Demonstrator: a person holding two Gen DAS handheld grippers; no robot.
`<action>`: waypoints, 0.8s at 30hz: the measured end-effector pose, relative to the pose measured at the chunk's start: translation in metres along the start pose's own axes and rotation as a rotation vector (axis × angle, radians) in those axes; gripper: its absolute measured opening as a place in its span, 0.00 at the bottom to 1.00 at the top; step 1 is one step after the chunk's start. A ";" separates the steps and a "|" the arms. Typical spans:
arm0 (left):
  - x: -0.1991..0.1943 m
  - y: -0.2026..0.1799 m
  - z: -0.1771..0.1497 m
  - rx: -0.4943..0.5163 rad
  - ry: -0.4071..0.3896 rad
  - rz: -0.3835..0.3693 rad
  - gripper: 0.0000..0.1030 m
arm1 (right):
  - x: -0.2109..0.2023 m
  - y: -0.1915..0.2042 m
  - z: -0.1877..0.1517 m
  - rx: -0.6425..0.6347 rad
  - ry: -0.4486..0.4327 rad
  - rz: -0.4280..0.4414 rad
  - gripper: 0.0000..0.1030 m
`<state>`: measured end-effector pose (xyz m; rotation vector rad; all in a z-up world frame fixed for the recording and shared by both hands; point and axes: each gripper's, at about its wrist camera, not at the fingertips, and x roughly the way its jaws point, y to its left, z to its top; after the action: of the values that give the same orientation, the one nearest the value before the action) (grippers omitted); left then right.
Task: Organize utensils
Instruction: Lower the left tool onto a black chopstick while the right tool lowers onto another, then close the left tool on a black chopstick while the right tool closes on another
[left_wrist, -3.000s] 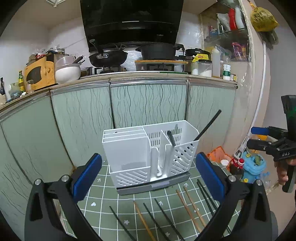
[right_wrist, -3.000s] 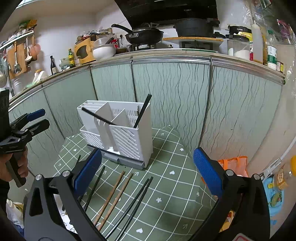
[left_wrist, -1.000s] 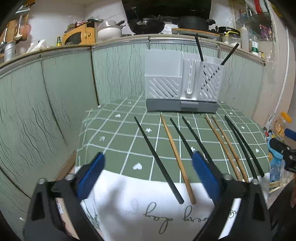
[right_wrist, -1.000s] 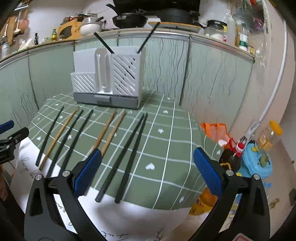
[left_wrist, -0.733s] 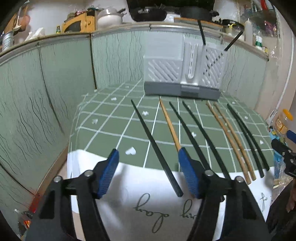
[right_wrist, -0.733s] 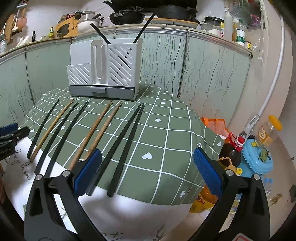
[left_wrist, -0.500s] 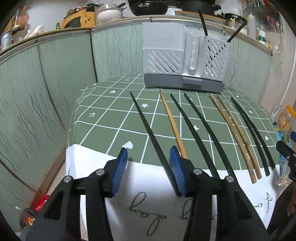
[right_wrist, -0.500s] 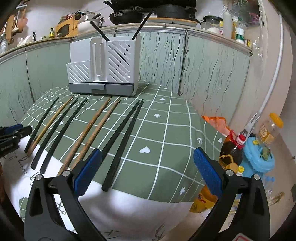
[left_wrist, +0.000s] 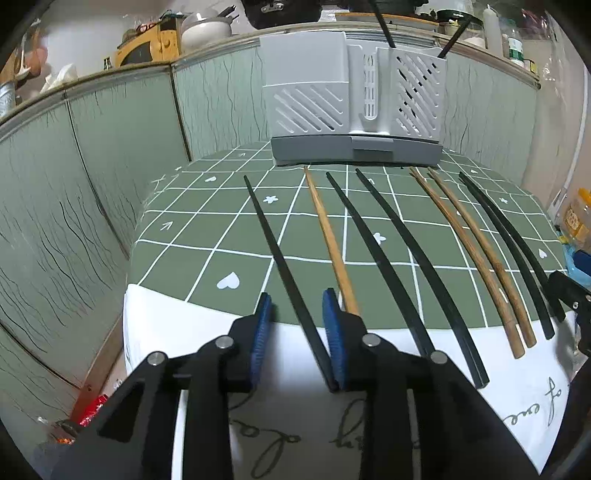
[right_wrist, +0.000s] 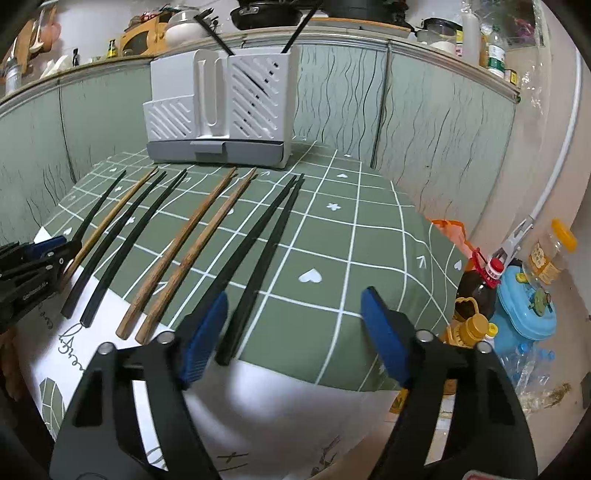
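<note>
Between the left gripper (left_wrist: 297, 325) jaws, narrowed, not clamped: black chopstick (left_wrist: 280, 262), thin, stiff, slick; grip near end. Right gripper (right_wrist: 295, 332) jaws wide apart.

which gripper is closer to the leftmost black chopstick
Left. The left gripper straddles the near end of the leftmost black chopstick, not yet clamped. The right gripper is open at the far-right black pair.

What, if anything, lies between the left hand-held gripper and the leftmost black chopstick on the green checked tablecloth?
Nothing visible does. The left hand-held gripper already straddles the near end of the leftmost black chopstick, its jaws partly closed with a gap left. The light wooden chopstick lies just outside its right finger.
</note>
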<state>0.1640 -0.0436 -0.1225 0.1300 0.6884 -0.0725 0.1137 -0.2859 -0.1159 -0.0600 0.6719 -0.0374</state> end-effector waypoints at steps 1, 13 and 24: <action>0.000 -0.001 0.000 0.004 -0.004 0.004 0.25 | 0.002 0.003 -0.001 -0.009 0.006 -0.001 0.56; 0.000 -0.008 -0.001 0.014 -0.026 0.039 0.13 | 0.010 0.012 -0.002 0.017 0.003 -0.017 0.21; 0.000 0.000 0.000 -0.023 -0.016 0.022 0.07 | 0.010 0.005 0.001 0.071 0.018 -0.002 0.06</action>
<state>0.1634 -0.0436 -0.1225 0.1151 0.6710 -0.0445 0.1224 -0.2811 -0.1222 0.0079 0.6875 -0.0632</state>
